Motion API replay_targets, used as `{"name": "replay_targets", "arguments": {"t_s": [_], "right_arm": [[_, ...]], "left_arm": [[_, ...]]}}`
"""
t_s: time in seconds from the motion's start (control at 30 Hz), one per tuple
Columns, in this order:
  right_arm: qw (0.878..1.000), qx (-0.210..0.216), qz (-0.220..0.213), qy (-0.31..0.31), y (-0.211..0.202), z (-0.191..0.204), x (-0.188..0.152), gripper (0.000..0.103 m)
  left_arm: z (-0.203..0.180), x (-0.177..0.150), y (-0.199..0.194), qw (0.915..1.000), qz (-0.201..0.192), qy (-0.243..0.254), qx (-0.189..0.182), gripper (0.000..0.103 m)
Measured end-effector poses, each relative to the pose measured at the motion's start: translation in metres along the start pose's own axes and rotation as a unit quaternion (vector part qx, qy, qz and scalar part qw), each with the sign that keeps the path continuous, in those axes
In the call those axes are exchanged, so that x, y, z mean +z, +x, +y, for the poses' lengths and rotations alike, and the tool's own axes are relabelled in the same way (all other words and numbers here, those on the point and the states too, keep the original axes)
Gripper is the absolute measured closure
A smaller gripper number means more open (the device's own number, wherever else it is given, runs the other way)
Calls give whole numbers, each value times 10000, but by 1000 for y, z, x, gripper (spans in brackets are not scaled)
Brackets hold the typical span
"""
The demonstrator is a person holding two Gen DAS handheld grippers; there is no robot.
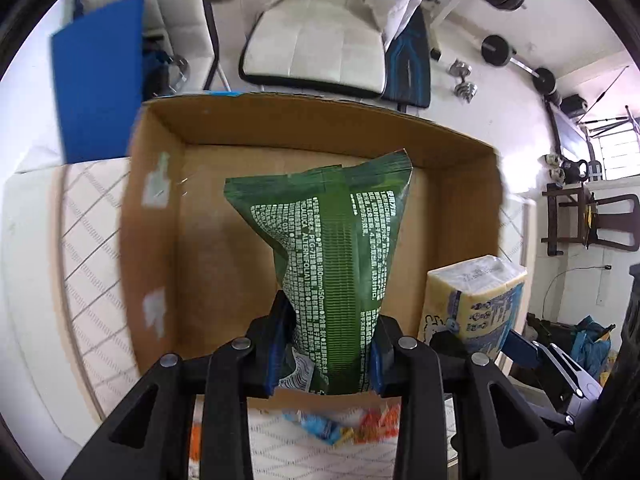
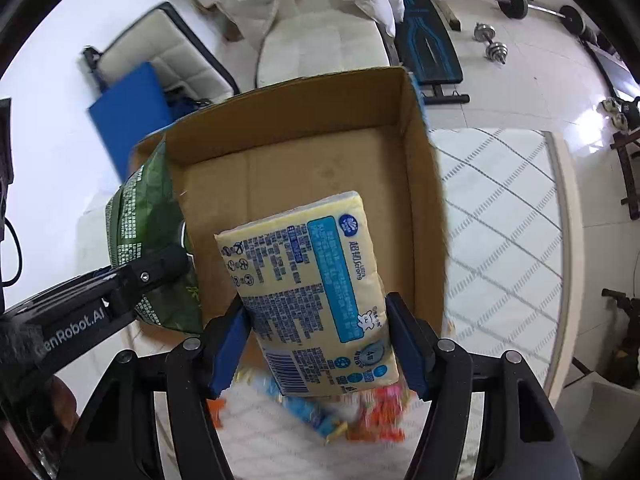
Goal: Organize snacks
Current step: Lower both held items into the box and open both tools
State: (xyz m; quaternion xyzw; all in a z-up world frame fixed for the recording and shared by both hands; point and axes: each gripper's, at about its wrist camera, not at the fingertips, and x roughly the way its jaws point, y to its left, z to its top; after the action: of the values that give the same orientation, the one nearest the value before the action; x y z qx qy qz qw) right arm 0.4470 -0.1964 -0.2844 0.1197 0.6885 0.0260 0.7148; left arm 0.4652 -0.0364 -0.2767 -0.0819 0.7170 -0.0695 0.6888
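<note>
An open cardboard box (image 1: 304, 128) (image 2: 424, 216) stands on a white patterned table, its floor bare. My left gripper (image 1: 330, 344) is shut on a green packet (image 1: 336, 240), held upright over the box's near half. My right gripper (image 2: 320, 344) is shut on a yellow pack with blue print (image 2: 308, 296), held above the box's near edge. The yellow pack (image 1: 476, 300) shows at the right of the left wrist view, and the green packet (image 2: 148, 240) with the left gripper at the left of the right wrist view. Small orange and blue snack packets (image 2: 348, 420) (image 1: 344, 428) lie on the table below the grippers.
A blue board (image 1: 100, 80) leans beyond the box's left side. White cushioned chairs (image 1: 320, 40), a blue workout bench (image 2: 432, 48) and dumbbells (image 2: 492, 42) stand on the floor past the table. The table's curved edge (image 2: 564, 240) runs along the right.
</note>
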Motion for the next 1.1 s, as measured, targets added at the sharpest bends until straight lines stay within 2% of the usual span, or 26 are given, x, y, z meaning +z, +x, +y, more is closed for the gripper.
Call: {"name": "replay_targets", "arguments": {"t_s": [0.13, 0.27, 0.43, 0.6, 0.67, 0.73, 0.8, 0.9, 1.03, 1.1], "right_arm": [[9997, -175, 113, 158, 39, 2, 34, 34], [9993, -277, 108, 222, 66, 3, 59, 34], [9990, -391, 101, 211, 87, 5, 75, 34], [9993, -174, 235, 232, 95, 0, 77, 33], [9992, -236, 266, 180, 95, 1, 76, 32], [9992, -328, 219, 102, 89, 3, 74, 31], [9990, -386, 213, 93, 84, 4, 71, 25], [9986, -493, 158, 73, 73, 4, 63, 20], [9978, -640, 182, -65, 58, 13, 38, 11], [9977, -647, 190, -99, 54, 14, 25, 4]], "left_arm": [[9, 36, 35, 9996, 246, -9, -121, 73], [14, 55, 59, 9991, 404, 58, -140, 73], [13, 62, 74, 9984, 523, 60, -209, 71], [14, 61, 73, 9983, 536, -108, -218, 69], [17, 60, 69, 9983, 513, -192, -209, 65], [20, 56, 60, 9987, 403, -249, -163, 49], [22, 55, 50, 9994, 291, -184, -86, 33], [25, 49, 33, 9998, 102, -43, 152, 18], [34, 33, 14, 9990, -142, 97, 403, 10], [39, 20, 6, 9985, -205, 146, 488, 10]]}}
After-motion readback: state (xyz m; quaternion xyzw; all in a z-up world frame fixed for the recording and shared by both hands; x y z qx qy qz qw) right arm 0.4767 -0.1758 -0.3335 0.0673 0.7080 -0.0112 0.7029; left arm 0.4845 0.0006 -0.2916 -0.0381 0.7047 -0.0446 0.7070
